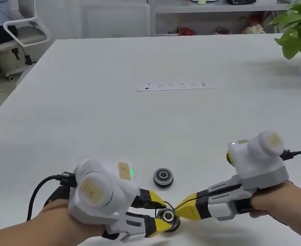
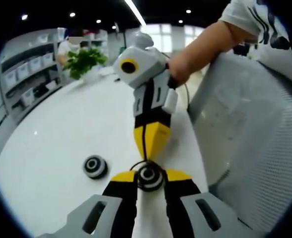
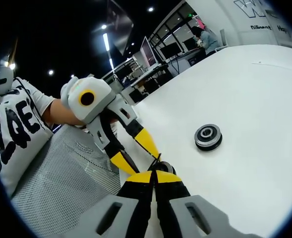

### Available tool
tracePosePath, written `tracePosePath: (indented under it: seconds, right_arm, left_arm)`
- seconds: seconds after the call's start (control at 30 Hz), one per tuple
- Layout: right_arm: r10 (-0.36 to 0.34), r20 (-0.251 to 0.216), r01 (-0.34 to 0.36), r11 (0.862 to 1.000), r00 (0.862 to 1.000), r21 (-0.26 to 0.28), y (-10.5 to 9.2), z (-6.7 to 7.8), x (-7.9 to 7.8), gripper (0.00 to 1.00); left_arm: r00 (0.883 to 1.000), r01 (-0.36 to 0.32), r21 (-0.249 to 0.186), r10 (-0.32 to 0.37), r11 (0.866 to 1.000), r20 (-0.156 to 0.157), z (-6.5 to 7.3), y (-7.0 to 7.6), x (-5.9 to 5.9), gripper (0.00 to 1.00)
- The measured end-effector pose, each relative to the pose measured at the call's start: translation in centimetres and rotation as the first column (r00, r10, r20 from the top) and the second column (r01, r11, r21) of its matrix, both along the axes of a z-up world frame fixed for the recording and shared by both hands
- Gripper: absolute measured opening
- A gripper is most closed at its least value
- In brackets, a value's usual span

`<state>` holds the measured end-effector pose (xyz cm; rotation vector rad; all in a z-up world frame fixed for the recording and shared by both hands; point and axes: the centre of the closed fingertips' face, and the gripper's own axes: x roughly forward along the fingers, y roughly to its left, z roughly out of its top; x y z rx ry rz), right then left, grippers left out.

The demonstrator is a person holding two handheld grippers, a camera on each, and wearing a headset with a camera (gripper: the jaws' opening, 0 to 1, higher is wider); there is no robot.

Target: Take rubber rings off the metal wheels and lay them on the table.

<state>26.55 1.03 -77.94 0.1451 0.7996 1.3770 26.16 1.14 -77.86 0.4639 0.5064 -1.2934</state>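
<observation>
A small metal wheel (image 1: pixel 169 219) with a black rubber ring is held between the yellow-tipped jaws of my left gripper (image 1: pixel 164 216) near the table's front edge. In the left gripper view the wheel (image 2: pixel 149 178) sits between the left gripper's (image 2: pixel 149 184) tips. My right gripper (image 2: pixel 148 157) comes in from above, pinched shut on a thin black loop of the ring at the wheel's edge. In the right gripper view my right gripper (image 3: pixel 155 174) is shut just in front of the wheel (image 3: pixel 166 167). A second ringed wheel (image 1: pixel 163 177) lies flat on the table close by.
The white table (image 1: pixel 140 123) stretches far ahead. A white power strip (image 1: pixel 175 85) lies mid-table. A green plant (image 1: pixel 296 31) stands at the far right corner, and a chair (image 1: pixel 22 36) is beyond the left edge.
</observation>
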Motion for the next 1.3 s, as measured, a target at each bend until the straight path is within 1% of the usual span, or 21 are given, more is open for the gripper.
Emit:
tracePosePath:
  seconds: [0.2, 0.3, 0.37, 0.43, 0.53, 0.63, 0.73, 1.03, 1.3]
  right_arm:
    - [-0.009, -0.001, 0.009, 1.0, 1.0, 0.009, -0.1, 0.3, 0.2, 0.0]
    - [-0.006, -0.001, 0.006, 1.0, 1.0, 0.008, 0.0, 0.3, 0.1, 0.0]
    - [-0.004, -0.002, 0.004, 1.0, 1.0, 0.009, 0.0, 0.4, 0.0, 0.0]
    - [-0.002, -0.001, 0.002, 1.0, 1.0, 0.011, 0.1, 0.5, 0.0, 0.0]
    - [-0.001, 0.0, 0.001, 1.0, 1.0, 0.016, 0.1, 0.7, 0.0, 0.0]
    - [-0.002, -0.001, 0.002, 1.0, 1.0, 0.019, 0.2, 0.8, 0.0, 0.0]
    - [0.0, -0.001, 0.0, 1.0, 1.0, 0.021, 0.2, 0.9, 0.0, 0.0]
    - [0.008, 0.009, -0.008, 0.999, 1.0, 0.031, 0.6, 1.6, 0.1, 0.0]
    - [0.016, 0.018, -0.017, 0.999, 1.0, 0.034, 1.2, 2.1, 0.4, 0.0]
  left_arm:
    - [1.0, -0.004, -0.016, 0.004, 1.0, 0.001, 0.7, 0.6, -0.4, 0.24]
    - [1.0, -0.013, -0.026, 0.013, 1.0, 0.002, 1.1, 1.0, -0.6, 0.26]
    - [1.0, -0.023, -0.039, 0.023, 0.999, -0.002, 1.4, 1.2, -0.7, 0.28]
    - [1.0, -0.024, -0.048, 0.023, 0.999, -0.006, 1.8, 1.4, -0.9, 0.3]
    - [1.0, -0.025, -0.059, 0.024, 0.998, -0.003, 2.3, 1.6, -1.0, 0.33]
    - [0.999, -0.032, -0.073, 0.031, 0.997, -0.011, 2.7, 1.8, -1.1, 0.36]
    - [0.999, -0.038, -0.083, 0.037, 0.996, -0.009, 3.1, 2.1, -1.3, 0.39]
    - [0.997, -0.073, -0.089, 0.073, 0.993, 0.006, 3.5, 4.0, -1.3, 0.45]
    - [0.994, -0.107, -0.097, 0.109, 0.99, 0.017, 3.6, 5.5, -1.4, 0.53]
